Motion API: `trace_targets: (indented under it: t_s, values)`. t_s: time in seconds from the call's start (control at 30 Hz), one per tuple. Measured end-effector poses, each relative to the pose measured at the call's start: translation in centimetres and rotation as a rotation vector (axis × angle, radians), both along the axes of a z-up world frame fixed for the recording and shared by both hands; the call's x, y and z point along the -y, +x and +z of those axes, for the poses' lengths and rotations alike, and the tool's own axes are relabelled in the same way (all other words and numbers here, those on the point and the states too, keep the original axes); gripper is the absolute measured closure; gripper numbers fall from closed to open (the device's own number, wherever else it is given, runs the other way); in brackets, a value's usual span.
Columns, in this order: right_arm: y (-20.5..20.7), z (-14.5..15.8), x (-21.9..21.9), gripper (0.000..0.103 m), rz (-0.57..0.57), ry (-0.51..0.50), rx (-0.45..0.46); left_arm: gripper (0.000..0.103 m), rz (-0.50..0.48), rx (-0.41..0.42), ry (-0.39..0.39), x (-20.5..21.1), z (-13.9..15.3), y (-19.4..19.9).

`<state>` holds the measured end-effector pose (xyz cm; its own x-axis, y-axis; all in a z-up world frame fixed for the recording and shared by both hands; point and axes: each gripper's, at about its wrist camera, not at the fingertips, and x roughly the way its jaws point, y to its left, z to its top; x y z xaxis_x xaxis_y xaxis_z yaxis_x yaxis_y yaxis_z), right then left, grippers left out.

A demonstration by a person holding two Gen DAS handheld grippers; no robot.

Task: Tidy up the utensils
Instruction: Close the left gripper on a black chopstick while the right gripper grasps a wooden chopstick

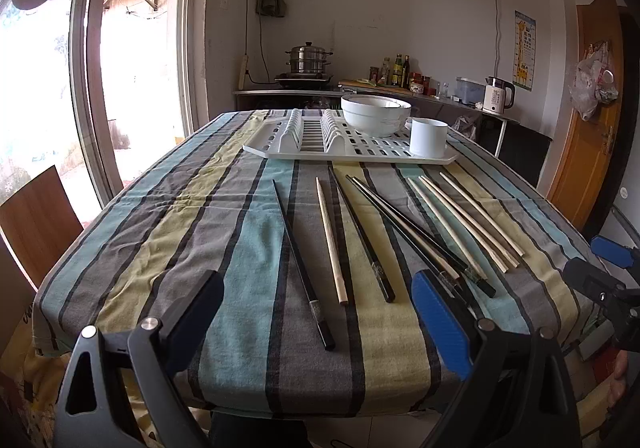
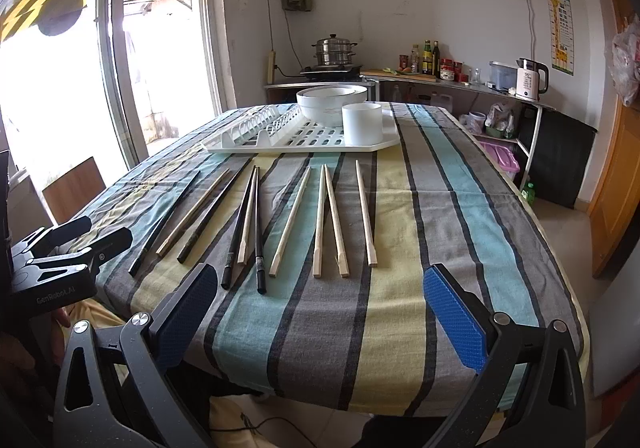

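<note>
The left gripper (image 1: 320,312) hovers over the near edge of the desk (image 1: 224,248) with its fingers (image 1: 440,320) spread wide and nothing between them; a black chopstick (image 1: 302,264) lies on the cloth in the gap, its thick end toward the near edge. The right gripper (image 2: 320,312) hangs over the same near edge further right, fingers (image 2: 456,320) likewise wide apart and empty, with bare striped tablecloth (image 2: 400,208) below. In the right wrist view the left gripper shows at the far left, beside the near-left corner. The chopsticks lie in a loose row across the near half of the desk, thick ends near, tips pointing to the far edge: toward the left a single black chopstick, a wooden chopstick (image 1: 331,240) just beside it, and another black one (image 1: 362,236); in the middle a bundle of two black chopsticks (image 2: 250,224) with a pale one between them, touching; to the right four wooden chopsticks (image 2: 330,220), two of them meeting at their tips. Beyond them, toward the far edge, sits a white dish rack (image 1: 348,146) carrying stacked white bowls (image 1: 376,114) and a white cup (image 1: 429,137) at its right end.
</note>
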<state>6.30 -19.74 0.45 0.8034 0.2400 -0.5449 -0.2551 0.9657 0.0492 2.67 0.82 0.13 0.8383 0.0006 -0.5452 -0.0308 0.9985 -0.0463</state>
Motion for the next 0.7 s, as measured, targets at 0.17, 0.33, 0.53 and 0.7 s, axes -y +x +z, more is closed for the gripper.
trace_targets:
  t_s: [0.17,0.33,0.53,0.7]
  values:
    - [2.0,0.4,-0.7,0.002,0.029,-0.010,-0.014,0.010,-0.012,-0.038,-0.028,-0.9,0.0,2.4]
    - [5.0,0.9,-1.7,0.022,0.058,-0.034,-0.047,0.020,-0.013,-0.073,-0.040,-2.2,0.6,5.0]
    - [8.8,1.2,-2.7,0.048,0.098,-0.039,-0.102,0.033,-0.002,-0.127,-0.039,-3.6,0.9,8.5]
    - [12.2,0.9,-3.9,0.066,0.133,-0.053,-0.169,0.045,0.014,-0.200,-0.037,-4.8,-0.2,11.4]
